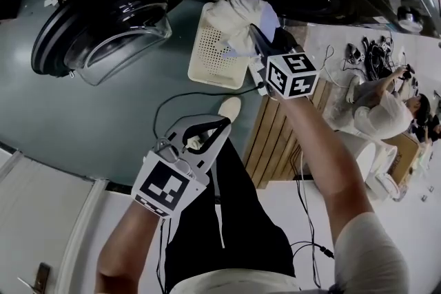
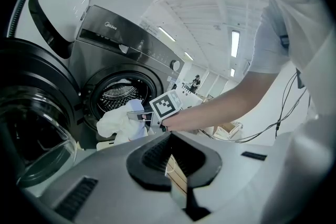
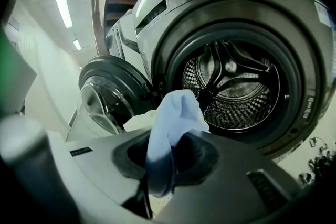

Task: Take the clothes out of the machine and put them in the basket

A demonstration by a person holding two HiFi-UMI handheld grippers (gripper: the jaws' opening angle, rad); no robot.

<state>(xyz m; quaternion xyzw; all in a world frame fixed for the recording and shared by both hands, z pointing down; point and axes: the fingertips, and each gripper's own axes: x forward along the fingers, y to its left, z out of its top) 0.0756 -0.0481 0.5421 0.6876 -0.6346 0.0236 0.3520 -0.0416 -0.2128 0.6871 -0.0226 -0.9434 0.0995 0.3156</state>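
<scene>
My right gripper (image 1: 258, 38) is shut on a bundle of white and pale blue cloth (image 1: 241, 17), held just above the white perforated basket (image 1: 213, 51) on the floor in front of the machine. In the right gripper view the cloth (image 3: 170, 118) hangs out of the jaws (image 3: 163, 165), with the open drum (image 3: 231, 86) behind it. The left gripper view shows the right gripper (image 2: 140, 117) and the cloth (image 2: 118, 123) before the drum opening. My left gripper (image 1: 219, 126) hangs lower over the floor, its fingertips together with nothing between them.
The machine's round glass door (image 1: 103, 31) stands swung open to the left of the basket. A black cable (image 1: 179, 96) runs across the grey floor. Wooden planks (image 1: 275, 141) lie to the right. Farther right a person (image 1: 386, 110) sits among cables and gear.
</scene>
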